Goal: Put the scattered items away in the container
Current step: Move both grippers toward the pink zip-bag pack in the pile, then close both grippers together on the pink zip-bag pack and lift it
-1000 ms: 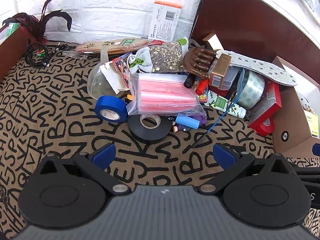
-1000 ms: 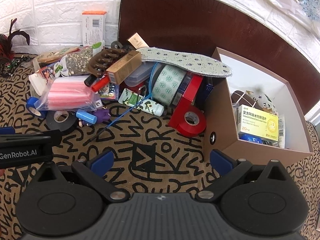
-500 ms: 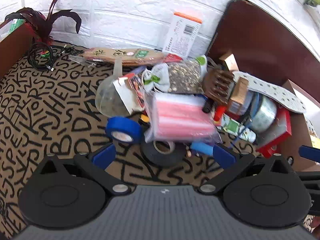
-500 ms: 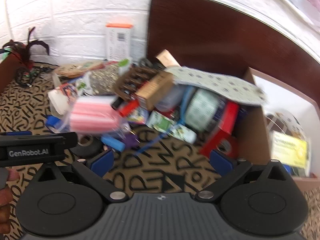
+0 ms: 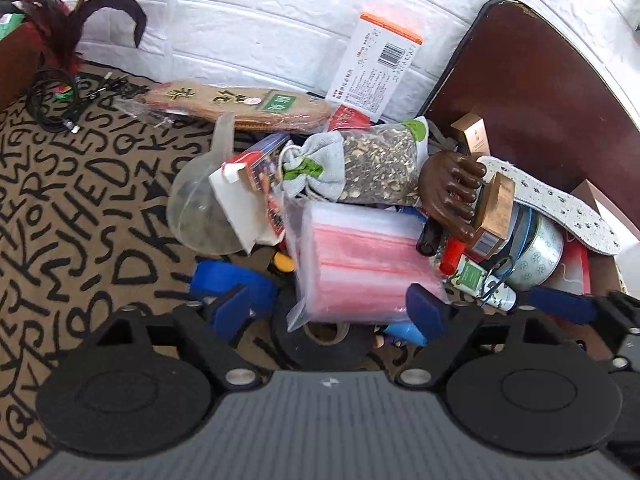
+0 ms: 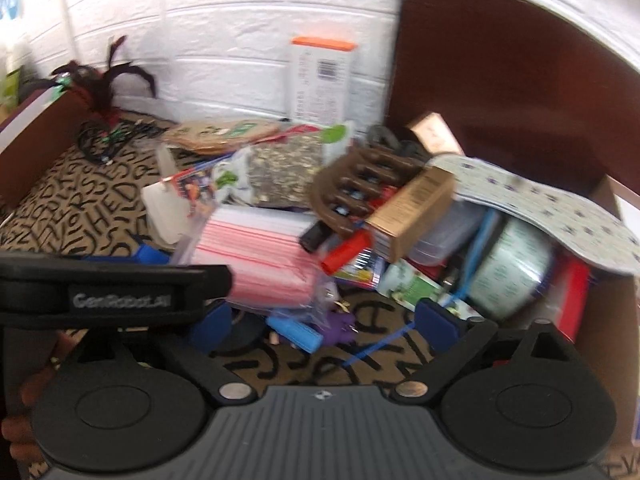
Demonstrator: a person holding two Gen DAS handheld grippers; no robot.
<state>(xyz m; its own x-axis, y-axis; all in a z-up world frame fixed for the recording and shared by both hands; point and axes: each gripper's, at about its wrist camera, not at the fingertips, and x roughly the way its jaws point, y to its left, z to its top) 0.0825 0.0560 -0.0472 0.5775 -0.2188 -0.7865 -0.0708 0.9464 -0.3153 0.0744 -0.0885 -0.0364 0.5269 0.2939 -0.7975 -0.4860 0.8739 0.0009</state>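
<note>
A heap of scattered items lies on the lettered mat. A clear bag of pink items (image 5: 360,256) sits at its front, also in the right wrist view (image 6: 256,264). My left gripper (image 5: 332,310) is open and empty, its fingers straddling the bag's near end above a black tape roll (image 5: 324,344). A blue tape roll (image 5: 228,280) lies by its left finger. My right gripper (image 6: 324,322) is open and empty, over a blue marker (image 6: 296,334). The brown cardboard box (image 6: 608,320) stands at the right edge, its inside hidden.
The heap also holds a seed bag (image 5: 380,168), brown hand model (image 5: 452,196), patterned insole (image 5: 552,204), green-patterned tape roll (image 5: 536,256) and clear funnel (image 5: 204,208). A dark board (image 5: 540,88) leans on the white wall. Black cables (image 5: 52,100) lie far left.
Both grippers have moved forward toward the heap and turned left. The left gripper's fingers now reach the pink bag. The box has slid to the right edge of the right wrist view.
</note>
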